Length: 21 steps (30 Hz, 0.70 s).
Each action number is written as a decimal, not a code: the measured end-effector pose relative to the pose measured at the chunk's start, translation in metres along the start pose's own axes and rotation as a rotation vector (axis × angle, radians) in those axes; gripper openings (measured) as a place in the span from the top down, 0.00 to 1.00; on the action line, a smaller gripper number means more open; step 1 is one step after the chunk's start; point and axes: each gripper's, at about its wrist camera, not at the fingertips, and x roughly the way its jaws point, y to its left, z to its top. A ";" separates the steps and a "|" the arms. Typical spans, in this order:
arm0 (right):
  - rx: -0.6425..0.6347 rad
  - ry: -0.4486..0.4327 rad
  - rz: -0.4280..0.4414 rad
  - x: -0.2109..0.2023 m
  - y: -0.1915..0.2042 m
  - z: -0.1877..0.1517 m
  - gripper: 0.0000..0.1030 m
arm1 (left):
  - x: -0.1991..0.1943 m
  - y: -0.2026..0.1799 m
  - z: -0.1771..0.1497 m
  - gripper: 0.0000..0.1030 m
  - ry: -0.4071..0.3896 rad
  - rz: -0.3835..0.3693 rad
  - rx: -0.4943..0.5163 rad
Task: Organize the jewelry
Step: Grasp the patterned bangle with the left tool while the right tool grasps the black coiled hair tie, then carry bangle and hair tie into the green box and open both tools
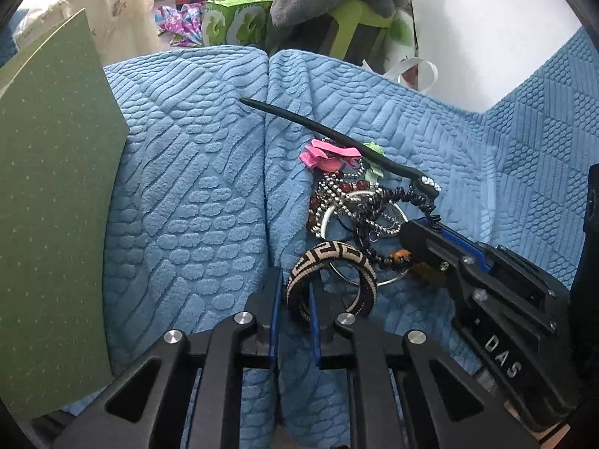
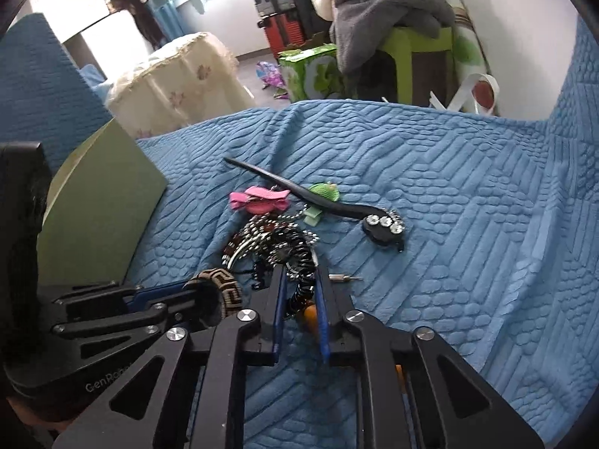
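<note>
Two hand-held grippers close on a tangle of jewelry heaped on a blue quilted bed cover [image 1: 187,194]. The left gripper [image 1: 294,299] has its jaws nearly shut on a woven black-and-cream bangle [image 1: 331,273] at the pile's near edge. The right gripper [image 2: 301,292], jaws almost together, pinches a black beaded strand [image 2: 301,284]; an orange bead shows behind it. Chains and rings beneath overlap too densely to separate. A black hair stick [image 2: 299,194] lies across the far side, and a green board [image 1: 52,194] is cut off at left.

The green board [image 1: 48,202] is cut off by the left frame edge. Beside it, part of the woven bangle [image 1: 329,280] is masked by the left gripper [image 1: 294,288] fingers. Individual chains within the jewelry pile [image 2: 269,243] cannot be separated.
</note>
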 end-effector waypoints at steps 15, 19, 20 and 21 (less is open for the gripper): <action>0.095 -0.076 -0.011 -0.038 -0.001 -0.001 0.94 | -0.051 0.011 0.000 0.93 -0.086 -0.001 -0.025; 0.117 -0.079 -0.019 -0.052 0.005 -0.006 0.94 | -0.074 0.012 -0.001 0.93 -0.118 0.006 -0.007; 0.119 -0.081 -0.019 -0.055 0.006 -0.008 0.94 | -0.079 0.013 -0.002 0.93 -0.123 0.006 0.002; 0.118 -0.084 -0.021 -0.059 0.010 -0.010 0.94 | -0.084 0.012 -0.004 0.93 -0.129 0.006 0.008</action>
